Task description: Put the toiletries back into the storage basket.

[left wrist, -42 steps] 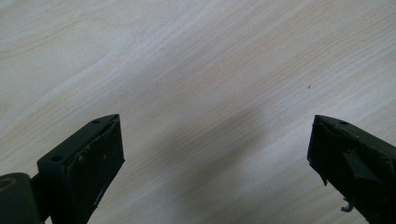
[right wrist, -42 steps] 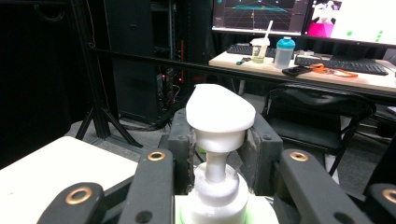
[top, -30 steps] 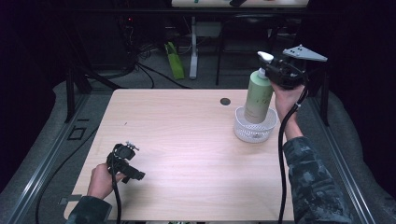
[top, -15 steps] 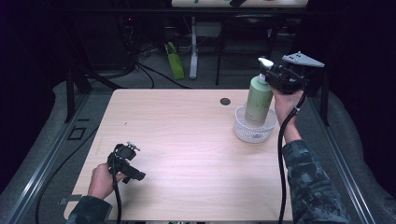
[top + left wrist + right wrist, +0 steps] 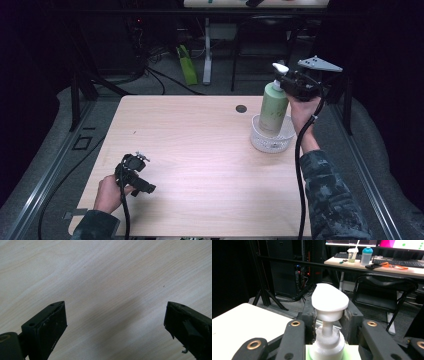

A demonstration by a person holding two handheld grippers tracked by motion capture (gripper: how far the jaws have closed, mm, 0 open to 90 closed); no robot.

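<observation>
At lower left the left gripper (image 5: 142, 186) rests with jaws spread over bare tabletop (image 5: 200, 150), while at upper right the right gripper (image 5: 287, 82) clamps the upright bottle (image 5: 273, 107) by its neck, base in the bowl (image 5: 272, 142).

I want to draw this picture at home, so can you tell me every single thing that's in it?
Pump bottle: one, pale green with a white pump top, standing tilted in the bowl, gripped near the top.
Bowl: one, clear, right side of the table.
Table: one, light wood.
Round spot: one, dark, far edge of the table.
Chair: one, black, behind the table.
Right gripper: one, black, shut on the pump bottle.
Left gripper: one, black, open, over the table's near-left part.
</observation>
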